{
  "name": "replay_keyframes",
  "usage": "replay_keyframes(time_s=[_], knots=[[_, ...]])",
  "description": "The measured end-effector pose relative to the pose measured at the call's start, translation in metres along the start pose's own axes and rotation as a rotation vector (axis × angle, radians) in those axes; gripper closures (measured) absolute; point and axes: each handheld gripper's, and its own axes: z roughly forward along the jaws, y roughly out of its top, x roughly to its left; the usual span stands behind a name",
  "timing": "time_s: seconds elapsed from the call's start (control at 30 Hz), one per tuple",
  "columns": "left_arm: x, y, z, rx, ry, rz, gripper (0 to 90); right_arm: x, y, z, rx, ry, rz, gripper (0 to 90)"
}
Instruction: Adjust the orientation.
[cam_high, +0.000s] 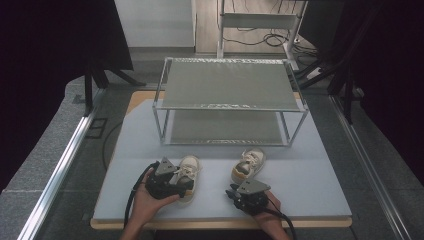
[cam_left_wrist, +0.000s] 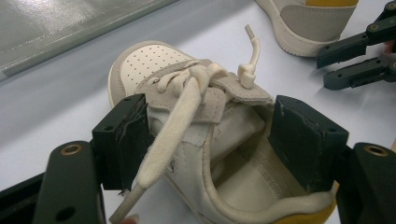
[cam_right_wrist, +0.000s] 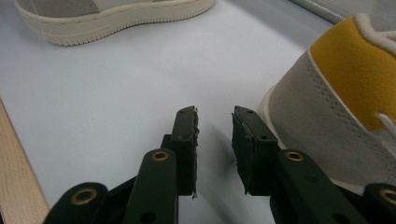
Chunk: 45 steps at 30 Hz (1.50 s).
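My left gripper (cam_left_wrist: 210, 140) stood wide apart, its jaws straddling the left shoe (cam_left_wrist: 205, 135) at the tongue, both pads touching its sides. My right gripper (cam_right_wrist: 215, 140) was narrowly parted, gripping nothing, just beside the right shoe's (cam_right_wrist: 336, 107) heel, near the table's (cam_high: 310, 175) edge

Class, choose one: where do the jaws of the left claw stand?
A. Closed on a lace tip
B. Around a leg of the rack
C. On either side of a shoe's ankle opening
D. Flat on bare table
C: in the left gripper view, the left claw stands with a jaw on either side of the shoe at its ankle opening.
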Motion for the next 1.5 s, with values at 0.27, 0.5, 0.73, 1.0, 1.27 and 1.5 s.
replay_keyframes(time_s=[0.27,0.5,0.73,1.0,1.27,1.5], knots=[[-0.0001,0.0,0.0,0.0,0.001,0.0,27.8,0.0003,0.0002,0.0002,0.0,0.001,-0.002,71.8],[-0.0002,0.0,0.0001,-0.001,0.001,0.0,27.8,-0.0001,0.0,0.0002,-0.002,0.0,0.0,70.4],[-0.0002,-0.0001,0.0001,-0.001,0.001,0.0,27.7,-0.0005,-0.0005,0.0002,-0.004,-0.004,0.002,68.7],[0.0001,-0.0001,0.0008,0.0,-0.003,-0.008,26.7,-0.0004,-0.0006,0.0003,-0.005,-0.004,0.002,68.5],[0.0,-0.0001,0.0015,0.0,-0.005,-0.015,26.3,-0.0004,-0.0005,0.0004,-0.005,-0.003,0.001,68.6],[0.0,0.0005,0.0013,-0.001,-0.001,-0.006,26.1,-0.0004,0.0056,0.0013,0.026,-0.016,-0.027,74.4]])
